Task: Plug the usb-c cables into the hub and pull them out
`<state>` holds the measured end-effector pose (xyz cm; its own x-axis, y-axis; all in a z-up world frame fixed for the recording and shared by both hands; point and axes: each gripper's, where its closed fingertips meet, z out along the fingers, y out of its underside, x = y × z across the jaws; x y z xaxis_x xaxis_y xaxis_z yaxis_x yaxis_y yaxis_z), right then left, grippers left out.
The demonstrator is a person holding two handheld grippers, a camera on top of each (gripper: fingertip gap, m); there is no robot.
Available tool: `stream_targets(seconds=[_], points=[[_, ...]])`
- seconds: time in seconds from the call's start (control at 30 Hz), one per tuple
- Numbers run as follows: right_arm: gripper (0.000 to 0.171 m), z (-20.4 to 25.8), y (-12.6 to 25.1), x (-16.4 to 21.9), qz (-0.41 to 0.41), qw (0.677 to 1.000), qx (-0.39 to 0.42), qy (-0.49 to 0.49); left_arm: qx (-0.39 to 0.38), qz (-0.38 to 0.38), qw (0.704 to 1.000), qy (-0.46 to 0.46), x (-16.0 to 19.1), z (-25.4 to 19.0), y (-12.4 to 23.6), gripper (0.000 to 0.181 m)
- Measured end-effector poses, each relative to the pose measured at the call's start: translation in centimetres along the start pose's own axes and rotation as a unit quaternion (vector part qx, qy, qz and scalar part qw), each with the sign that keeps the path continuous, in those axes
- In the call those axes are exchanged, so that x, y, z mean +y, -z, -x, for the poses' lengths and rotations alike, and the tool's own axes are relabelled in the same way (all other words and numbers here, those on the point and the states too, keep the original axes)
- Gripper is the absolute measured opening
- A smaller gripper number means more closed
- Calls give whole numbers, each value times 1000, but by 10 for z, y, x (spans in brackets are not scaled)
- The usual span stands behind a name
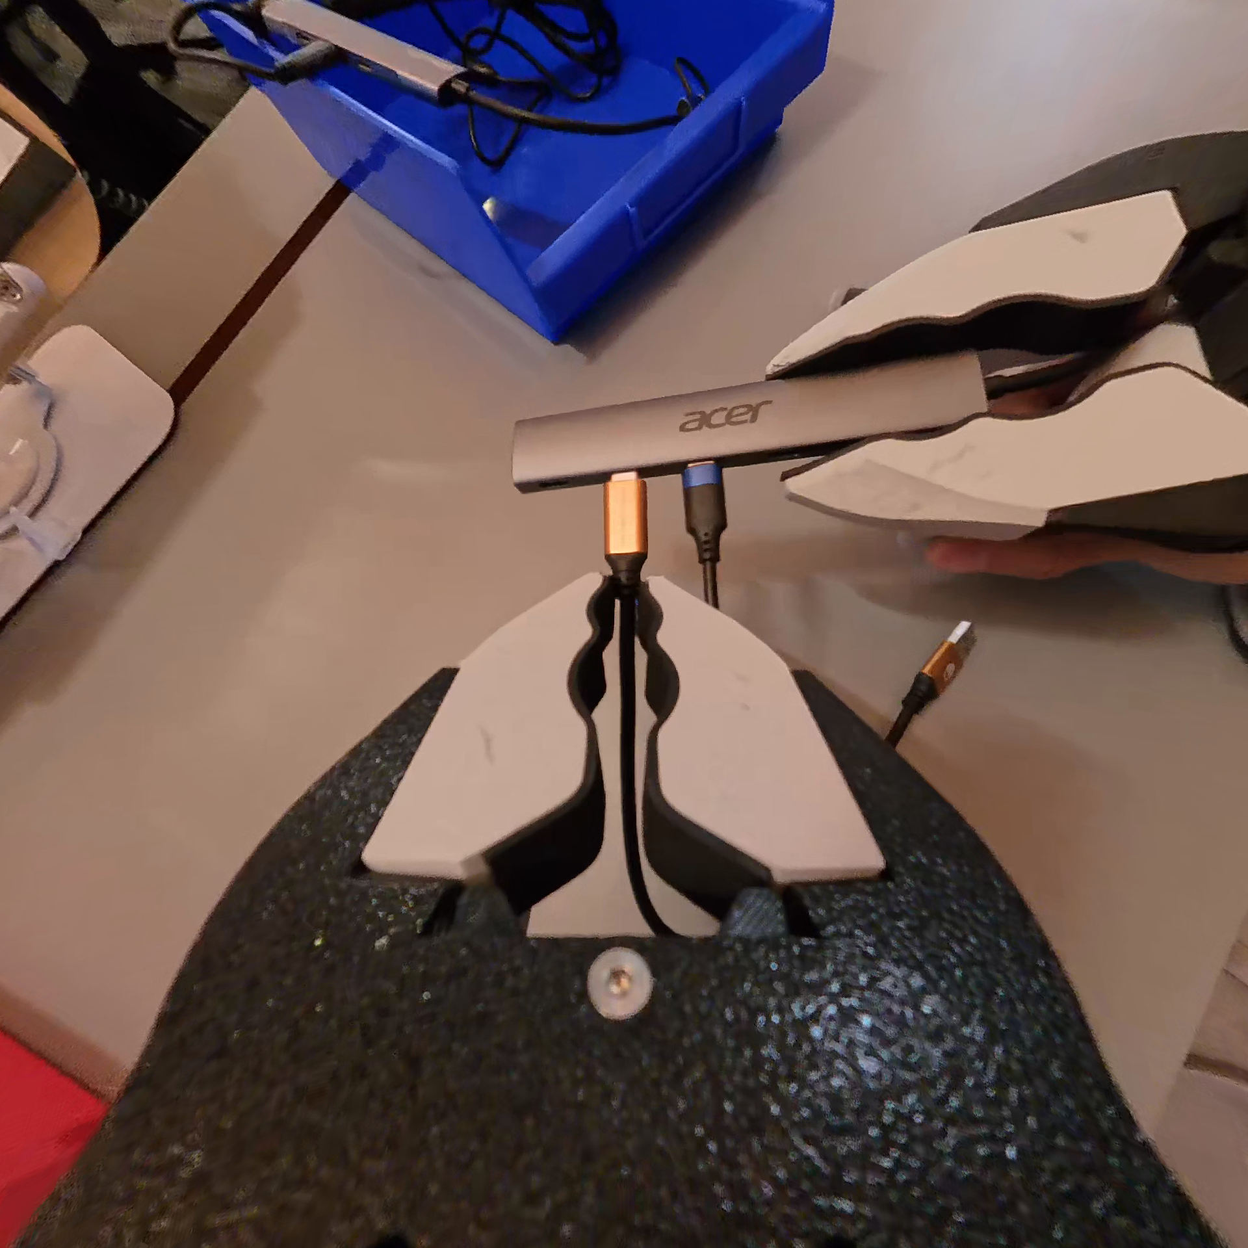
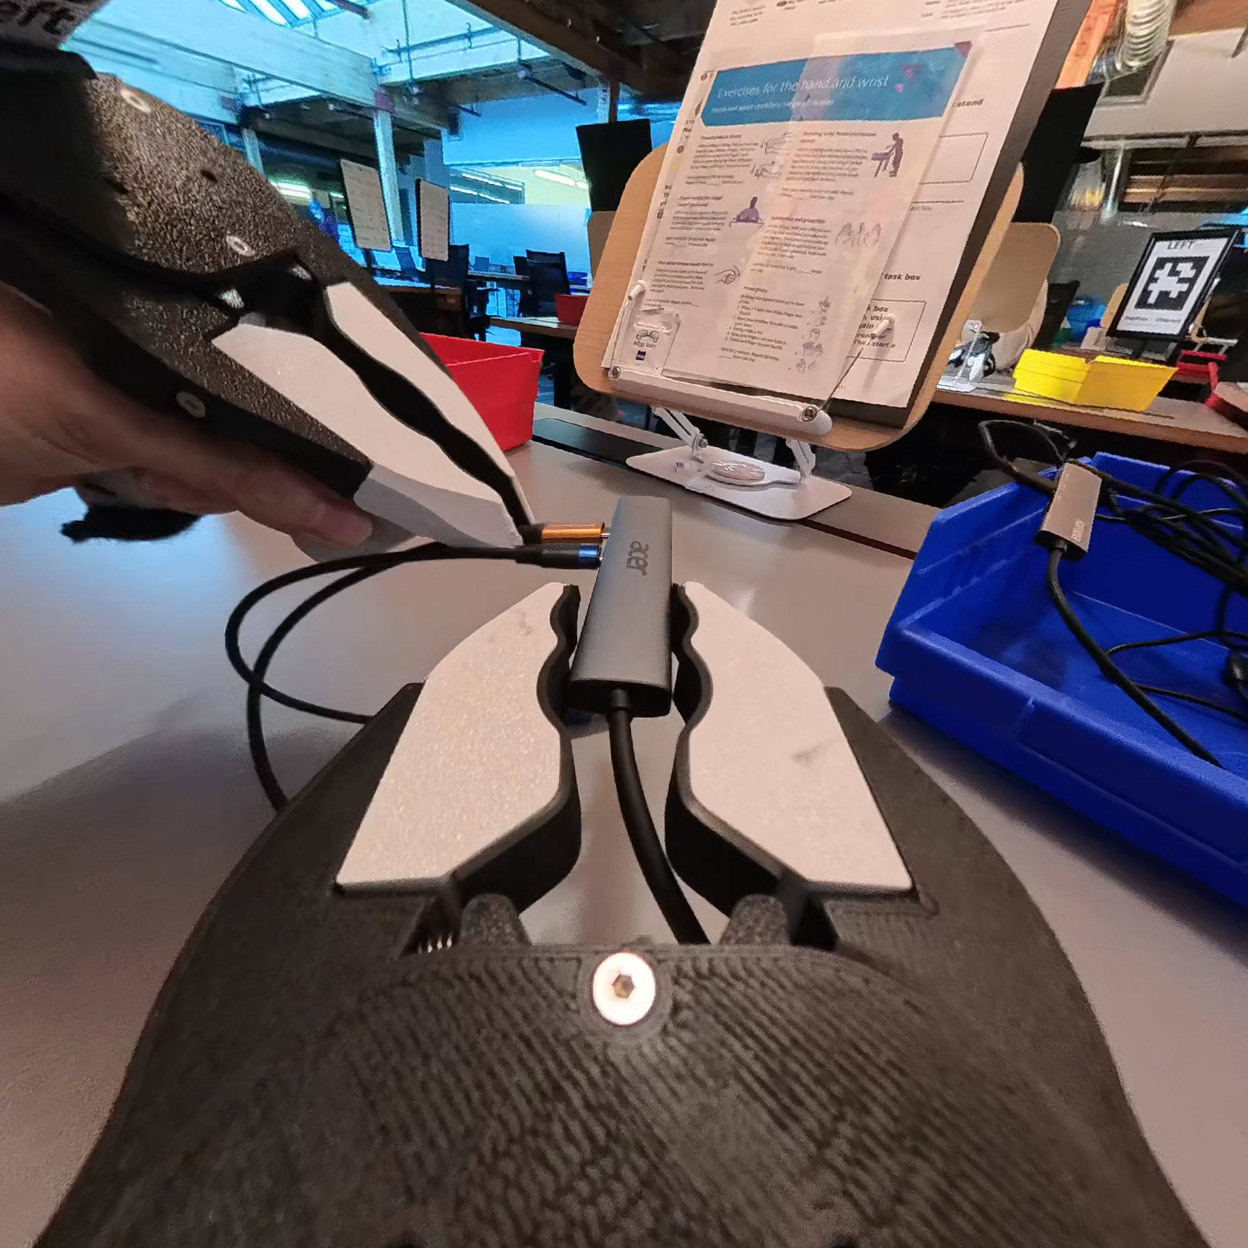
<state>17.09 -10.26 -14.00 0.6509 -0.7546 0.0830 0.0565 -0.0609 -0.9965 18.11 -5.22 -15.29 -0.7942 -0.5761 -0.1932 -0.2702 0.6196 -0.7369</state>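
1. The left gripper (image 1: 625,584) is closed on the black cable just behind the copper-sleeved USB-C plug (image 1: 625,520), at the centre of the left wrist view; the plug sits in a port on the long side of the grey hub (image 1: 743,425).
2. The right gripper (image 2: 625,594) is clamped on the hub's body, which runs between its white fingers (image 2: 473,736) at the centre of the right wrist view, with the hub's own black lead (image 2: 641,810) trailing back between them.
3. A second plug, blue-collared (image 1: 702,479), is seated in the port just beside the copper one; its cable drops past the left gripper's tip.
4. The hub is held above the grey desk (image 1: 338,540), well apart from the blue bin (image 1: 608,202) in the upper part of the left wrist view.
5. The bin holds another grey hub (image 1: 378,47) and a tangle of black cables.
6. Only the left wrist view shows a loose copper USB-A plug (image 1: 945,655) lying on the desk at right.
7. Only the right wrist view shows a document stand with printed sheets (image 2: 810,223) behind the hub, a red bin (image 2: 500,385), a yellow bin (image 2: 1094,381), and the two cables looping over the desk at left (image 2: 256,648).
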Motion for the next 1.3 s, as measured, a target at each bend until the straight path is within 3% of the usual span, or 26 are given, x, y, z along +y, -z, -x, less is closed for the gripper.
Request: stream_targets(seconds=[0.33,0.5,0.6,0.77,0.87,1.07,1.3], points=[[28,-1,1,-1,-2,1000,-3,-6,-2,-28,999,-16,-4,1,-3,5],[25,-9,8,-6,-27,999,-12,-46,31,-94,995,-25,-12,-9,4,7],[25,-31,19,-13,-36,997,20,-61,25,-139,990,1,-9,8,21,39],[25,-63,52,-67,-82,993,62,-52,28,-149,982,115,47,45,18,53],[25,-87,69,-103,-85,989,120,3,44,-153,977,140,75,43,10,53],[25,-163,67,-187,-26,958,227,174,35,-196,975,93,62,42,18,47],[25,-243,29,-250,110,863,299,392,75,-172,981,51,66,23,9,47]])
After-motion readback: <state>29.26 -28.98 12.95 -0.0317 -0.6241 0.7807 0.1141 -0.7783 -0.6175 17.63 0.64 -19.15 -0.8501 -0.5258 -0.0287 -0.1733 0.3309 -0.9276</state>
